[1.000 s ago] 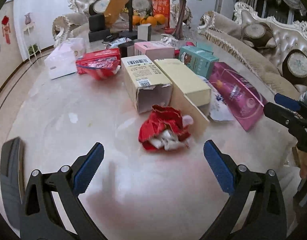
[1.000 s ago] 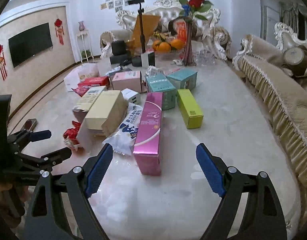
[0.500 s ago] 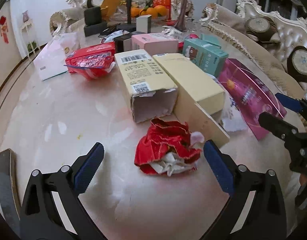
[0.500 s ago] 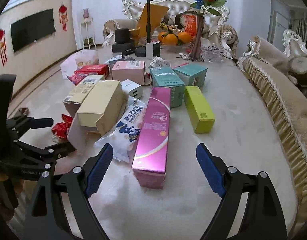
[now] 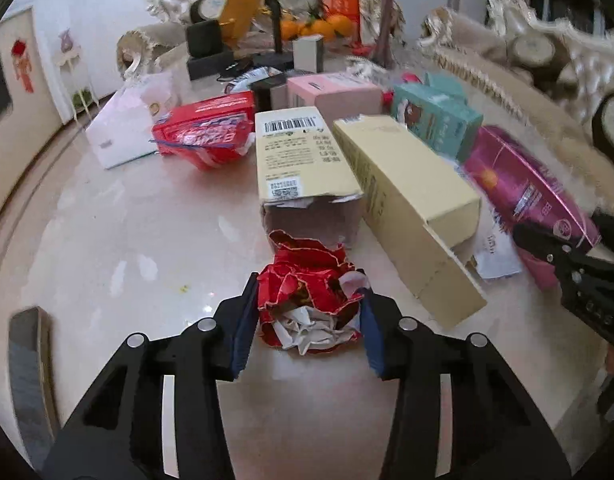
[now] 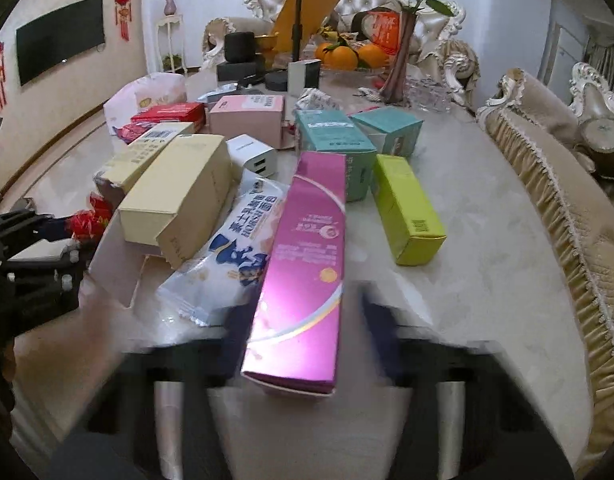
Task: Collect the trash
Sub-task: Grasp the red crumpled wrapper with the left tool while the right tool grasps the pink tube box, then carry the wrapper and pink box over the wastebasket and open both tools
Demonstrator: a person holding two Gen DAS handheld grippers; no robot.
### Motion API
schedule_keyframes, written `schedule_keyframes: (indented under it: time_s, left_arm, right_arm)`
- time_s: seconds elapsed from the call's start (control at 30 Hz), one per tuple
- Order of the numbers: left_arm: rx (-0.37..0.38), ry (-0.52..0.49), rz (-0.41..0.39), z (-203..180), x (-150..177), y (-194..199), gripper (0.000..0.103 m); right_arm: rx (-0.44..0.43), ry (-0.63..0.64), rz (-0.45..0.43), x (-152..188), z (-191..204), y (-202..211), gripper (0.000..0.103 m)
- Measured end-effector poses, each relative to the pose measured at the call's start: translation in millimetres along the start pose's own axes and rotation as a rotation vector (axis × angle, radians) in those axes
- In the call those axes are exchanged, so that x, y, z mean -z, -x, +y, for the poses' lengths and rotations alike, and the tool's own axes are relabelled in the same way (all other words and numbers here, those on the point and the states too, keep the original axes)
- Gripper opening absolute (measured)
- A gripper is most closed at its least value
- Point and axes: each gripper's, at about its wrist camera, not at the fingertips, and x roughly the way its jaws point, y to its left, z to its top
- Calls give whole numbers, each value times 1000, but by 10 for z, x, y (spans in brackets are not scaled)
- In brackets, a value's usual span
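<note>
Now left gripper (image 5: 307,312) fingers clench red wrapper (image 5: 307,300); right gripper (image 6: 303,344) closing around pink box (image 6: 303,272).

Bare marble table (image 5: 119,240) lies left; barcode box (image 5: 303,160) blocks straight ahead.

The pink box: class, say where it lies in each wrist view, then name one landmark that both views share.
Left wrist: the pink box lies at the right edge, beyond the yellow carton.
Right wrist: it fills the lower centre, its near end between the right gripper, whose jaws are closing.
Shared landmark: the yellow carton beside it.
</note>
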Motion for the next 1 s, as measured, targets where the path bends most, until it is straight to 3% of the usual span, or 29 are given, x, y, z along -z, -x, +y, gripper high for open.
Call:
schedule_keyframes:
  time_s: [0.23, 0.4, 0.53, 0.63, 0.73, 0.87, 1.0]
  left_arm:
    - [154, 149, -33, 278, 160, 282, 43]
    - [216, 148, -125, 326, 383, 854, 43]
    - [260, 102, -153, 284, 755, 1352, 43]
    - [316, 82, -75, 170, 1221, 1535, 43]
    - [361, 69, 49, 57, 1667, 1470, 43]
    - [372, 138, 299, -4, 2138, 863, 43]
    - [375, 114, 448, -127, 2273, 295, 43]
  right_arm:
    - [-72, -69, -56, 89, -118, 403, 26]
    - [-170, -59, -122, 283, -59, 1021, 26]
    - [-263, -19, -109, 657, 161, 1509, 26]
    - [-350, -27, -36, 1007, 324, 1646, 26]
    - [-396, -39, 119, 1425, 504, 1530, 26]
    - [-395, -29, 377, 1897, 740, 915, 26]
    - [-323, 1, 516, 2023, 836, 302, 26]
